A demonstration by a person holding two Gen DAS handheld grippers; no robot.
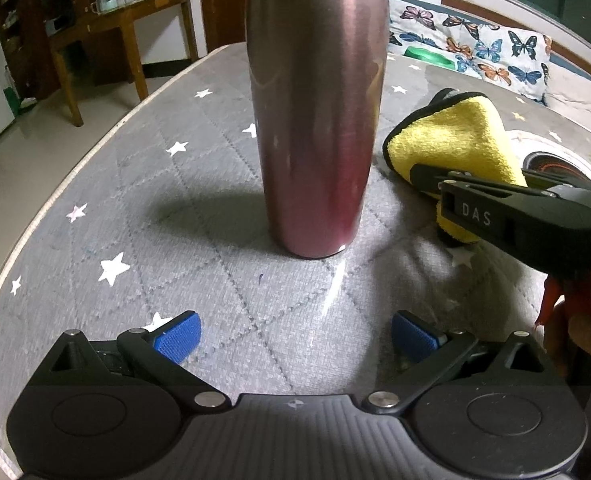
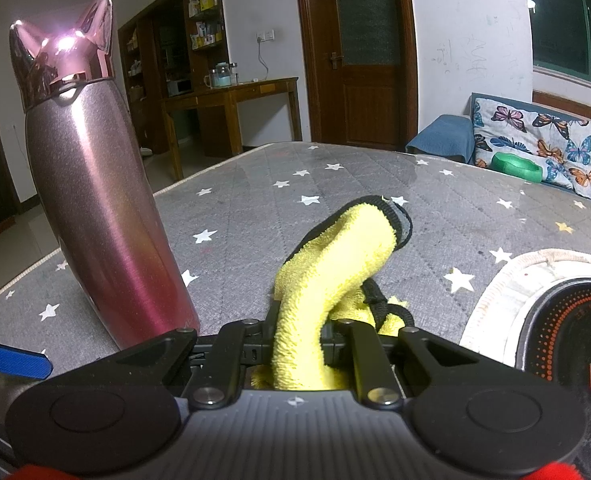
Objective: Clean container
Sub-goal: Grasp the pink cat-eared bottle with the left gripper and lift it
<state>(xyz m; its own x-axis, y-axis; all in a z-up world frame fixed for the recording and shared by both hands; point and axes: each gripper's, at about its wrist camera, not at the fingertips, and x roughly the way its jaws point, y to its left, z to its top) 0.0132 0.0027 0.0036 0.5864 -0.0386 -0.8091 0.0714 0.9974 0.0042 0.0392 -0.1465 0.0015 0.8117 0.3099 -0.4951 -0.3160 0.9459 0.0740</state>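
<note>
While standing upright on the grey star-printed worktop (image 1: 143,208), pink metal bottle (image 1: 315,120) with a shiny cat-ear cap (image 2: 63,52), directly ahead of the left gripper (image 1: 295,336) and apart from it. Left jaws spread wide, blue pads (image 1: 177,338) to either side of empty quilted cloth, nothing between them. To the right of the bottle, yellow cloth (image 1: 459,140) with black edging, bunched and pinched in the right gripper (image 2: 297,344), whose jaws sit close together with the terry fabric squeezed between them and rising up in a folded hump. Seen from the left wrist camera, right gripper coming in from the right edge, lettering "DAS" on its black side, cloth lying near the bottle's lower half; whether cloth and bottle touch, cannot tell. From the right wrist camera, bottle leaning by lens distortion at the left, one blue pad of the left gripper just in view at the lower left. Round black induction hob (image 2: 567,340) set into the worktop at the right, green dish (image 2: 515,166) near the far edge, butterfly-print cushion (image 2: 543,140) behind, wooden side table (image 2: 231,104) and door (image 2: 363,52) farther back.
</note>
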